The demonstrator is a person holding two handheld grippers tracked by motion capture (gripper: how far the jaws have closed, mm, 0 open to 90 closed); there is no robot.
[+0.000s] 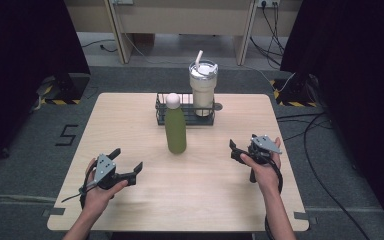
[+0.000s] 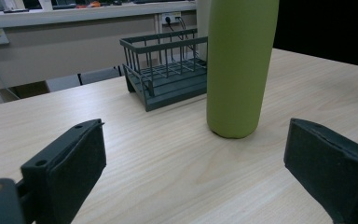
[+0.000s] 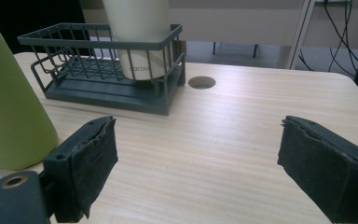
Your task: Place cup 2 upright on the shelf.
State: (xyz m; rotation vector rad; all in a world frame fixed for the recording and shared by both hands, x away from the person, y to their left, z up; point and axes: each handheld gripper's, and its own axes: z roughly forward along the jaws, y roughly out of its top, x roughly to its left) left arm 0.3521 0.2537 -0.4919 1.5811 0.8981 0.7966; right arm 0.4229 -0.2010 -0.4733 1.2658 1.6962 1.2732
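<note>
A green bottle (image 1: 175, 127) with a pale cap stands upright at the middle of the wooden table (image 1: 125, 120). Just behind it is a dark wire rack (image 1: 159, 114), and a cream tumbler (image 1: 203, 89) with a straw lid stands in the rack's right end. My left gripper (image 1: 127, 159) rests at the front left, open and holding nothing. In the left gripper view its jaws stand wide, the left gripper (image 2: 193, 158) aimed at the bottle (image 2: 240, 70). Open as well, my right gripper (image 1: 243, 141) sits at the front right. The right gripper (image 3: 196, 154) faces the rack (image 3: 98, 44) and tumbler (image 3: 140, 28).
A round hole (image 1: 217, 106) is cut in the table beside the rack's right end. Bare wood lies between the two hands. Cables trail over the grey floor to the right, and desks stand beyond the table's far edge.
</note>
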